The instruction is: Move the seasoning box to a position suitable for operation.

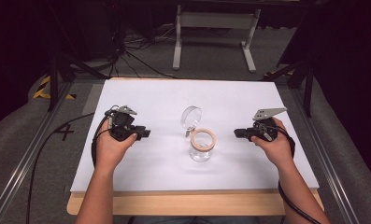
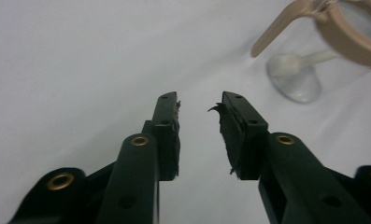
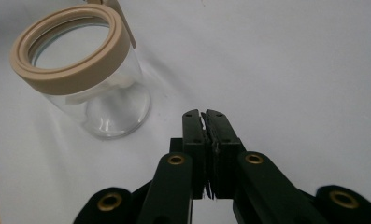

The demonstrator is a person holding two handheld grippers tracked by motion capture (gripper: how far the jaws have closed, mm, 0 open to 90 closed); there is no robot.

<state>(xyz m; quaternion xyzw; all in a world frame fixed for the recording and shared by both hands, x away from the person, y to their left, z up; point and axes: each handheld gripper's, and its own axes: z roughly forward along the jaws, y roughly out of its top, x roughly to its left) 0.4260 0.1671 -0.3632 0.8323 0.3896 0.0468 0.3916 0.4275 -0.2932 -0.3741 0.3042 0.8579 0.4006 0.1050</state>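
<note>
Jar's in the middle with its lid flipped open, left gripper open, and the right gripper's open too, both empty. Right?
Not quite: the right gripper is shut, its jaws pressed together on nothing, as the right gripper view shows. The rest holds: the jar stands mid-table with its lid flipped open, and the left gripper is open and empty.

Left gripper (image 1: 145,133): black body, grey three-cornered plate on top, black cable looping off at frame left. Right gripper (image 1: 239,133): same black build, larger grey perforated plate, black cable running down the lower right of the frame. Fingers (image 2: 167,135): flat black bars with brass-coloured rivets, small dark screw holes, frayed black pads. Forearms bare, no sleeves.
</note>
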